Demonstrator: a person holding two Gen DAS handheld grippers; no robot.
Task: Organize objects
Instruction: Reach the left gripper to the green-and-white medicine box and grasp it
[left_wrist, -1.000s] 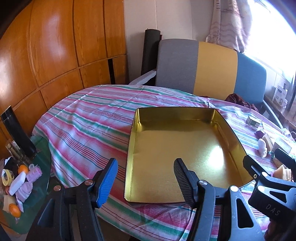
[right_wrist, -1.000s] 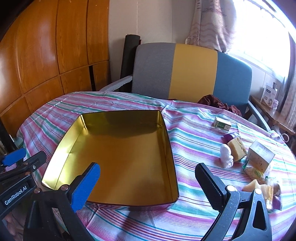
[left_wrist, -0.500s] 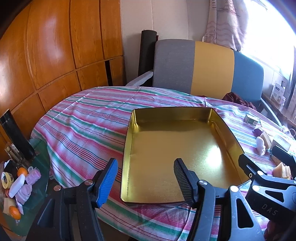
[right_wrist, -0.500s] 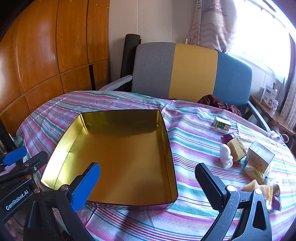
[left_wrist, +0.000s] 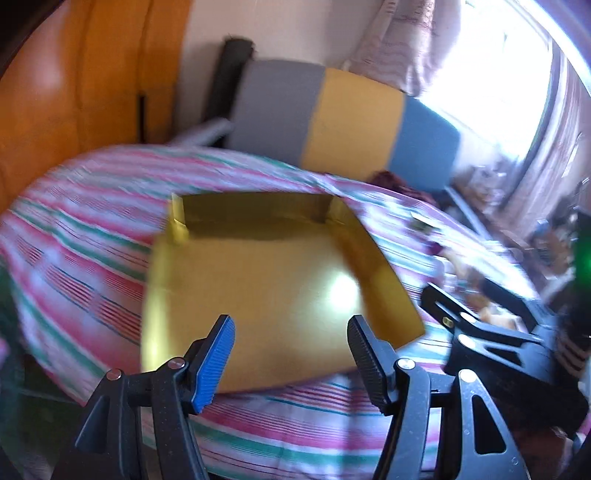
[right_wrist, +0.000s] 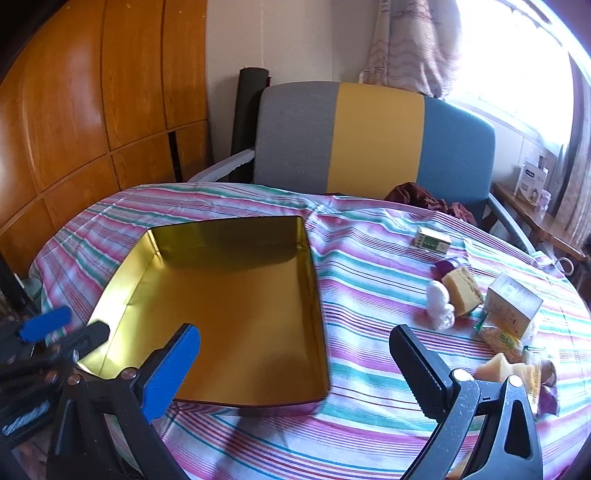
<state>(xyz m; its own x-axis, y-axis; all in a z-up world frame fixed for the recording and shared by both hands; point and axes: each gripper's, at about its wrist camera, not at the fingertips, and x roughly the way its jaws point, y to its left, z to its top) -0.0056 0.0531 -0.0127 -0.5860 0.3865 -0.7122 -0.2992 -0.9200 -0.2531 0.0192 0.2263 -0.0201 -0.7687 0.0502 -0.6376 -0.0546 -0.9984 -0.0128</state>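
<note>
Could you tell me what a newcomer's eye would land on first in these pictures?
Probably the empty gold tray, gleaming in the middle of the striped tablecloth. Next, the cluster of small items to its right: a yellow sponge, a white wrapped lump and small boxes. Behind the table stands a grey, yellow and blue chair.

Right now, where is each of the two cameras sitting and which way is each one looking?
Left wrist: on the left gripper, looking down across the gold tin toward the chair; blurred; its open fingers and the right gripper show.
Right wrist: on the right gripper, facing the tin and the small items at the right; its open fingers and the left gripper show.
Shared: tin, striped tablecloth, chair.
</note>
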